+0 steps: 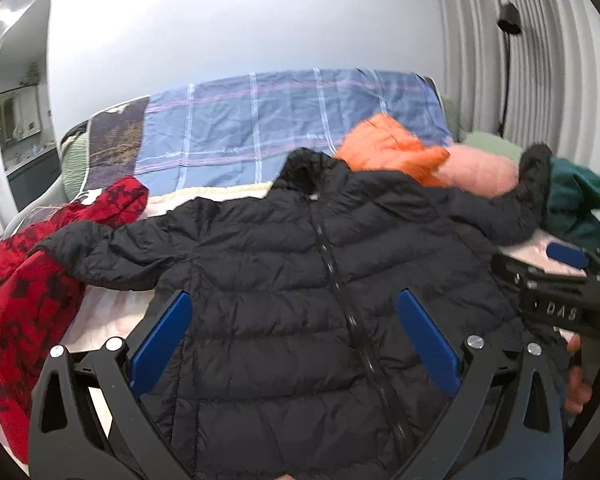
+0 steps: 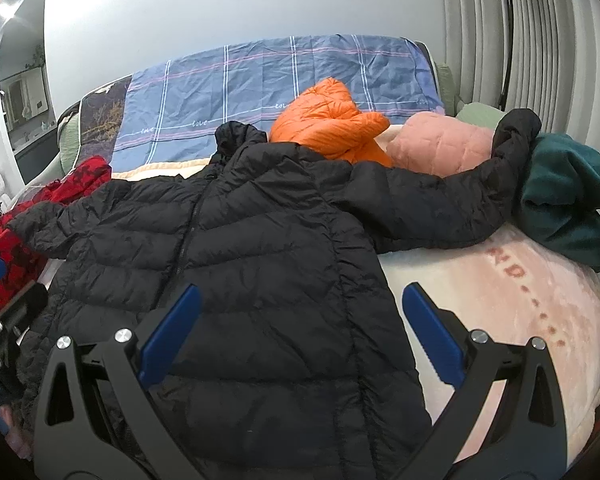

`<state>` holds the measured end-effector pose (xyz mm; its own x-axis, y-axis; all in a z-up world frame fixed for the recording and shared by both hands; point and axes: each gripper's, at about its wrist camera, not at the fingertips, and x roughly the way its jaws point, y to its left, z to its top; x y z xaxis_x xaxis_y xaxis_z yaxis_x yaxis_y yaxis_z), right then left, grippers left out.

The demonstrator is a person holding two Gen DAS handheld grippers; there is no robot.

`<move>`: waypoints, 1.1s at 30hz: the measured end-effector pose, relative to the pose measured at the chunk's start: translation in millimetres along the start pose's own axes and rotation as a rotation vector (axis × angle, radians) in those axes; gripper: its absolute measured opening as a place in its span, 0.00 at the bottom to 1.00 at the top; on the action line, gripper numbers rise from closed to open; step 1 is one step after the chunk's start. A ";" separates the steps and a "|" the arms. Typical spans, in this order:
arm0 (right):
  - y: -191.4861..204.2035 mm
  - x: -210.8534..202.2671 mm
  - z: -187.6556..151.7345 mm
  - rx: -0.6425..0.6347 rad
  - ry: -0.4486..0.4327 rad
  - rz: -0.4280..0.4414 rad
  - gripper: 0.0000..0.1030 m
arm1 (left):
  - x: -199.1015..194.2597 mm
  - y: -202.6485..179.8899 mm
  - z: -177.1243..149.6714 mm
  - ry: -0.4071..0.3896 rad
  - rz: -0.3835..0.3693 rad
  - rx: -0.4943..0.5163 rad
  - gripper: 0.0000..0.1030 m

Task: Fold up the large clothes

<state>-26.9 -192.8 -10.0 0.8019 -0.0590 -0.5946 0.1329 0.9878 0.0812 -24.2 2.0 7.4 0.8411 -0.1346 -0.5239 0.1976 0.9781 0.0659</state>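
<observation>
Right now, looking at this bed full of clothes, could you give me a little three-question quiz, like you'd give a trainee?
1. True or false: the black jacket lies spread out with its zip closed.
2. Which garment does the jacket's sleeve on the right of the pictures rest against? A) the red garment B) the dark green garment C) the orange jacket
3. Fill in: both the left gripper and the right gripper have their jaws ____.

Key: 1 true; 2 B; 3 open, with nothing gripped between them.
</observation>
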 end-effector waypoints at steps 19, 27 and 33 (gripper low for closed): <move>-0.3 -2.1 1.1 0.007 -0.008 -0.006 0.98 | 5.3 5.4 -2.9 0.034 0.017 -0.047 0.99; 0.8 -2.1 -1.0 0.006 -0.005 -0.004 0.98 | 9.7 3.1 -4.8 0.052 0.022 -0.031 0.99; 3.5 -0.6 -1.8 -0.002 -0.002 -0.003 0.98 | 11.9 3.3 -5.3 0.058 0.022 -0.032 0.99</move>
<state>-28.0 -189.0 -10.9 0.8024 -0.0624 -0.5935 0.1344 0.9879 0.0778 -16.2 4.5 -3.1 0.8144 -0.1046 -0.5708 0.1626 0.9854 0.0514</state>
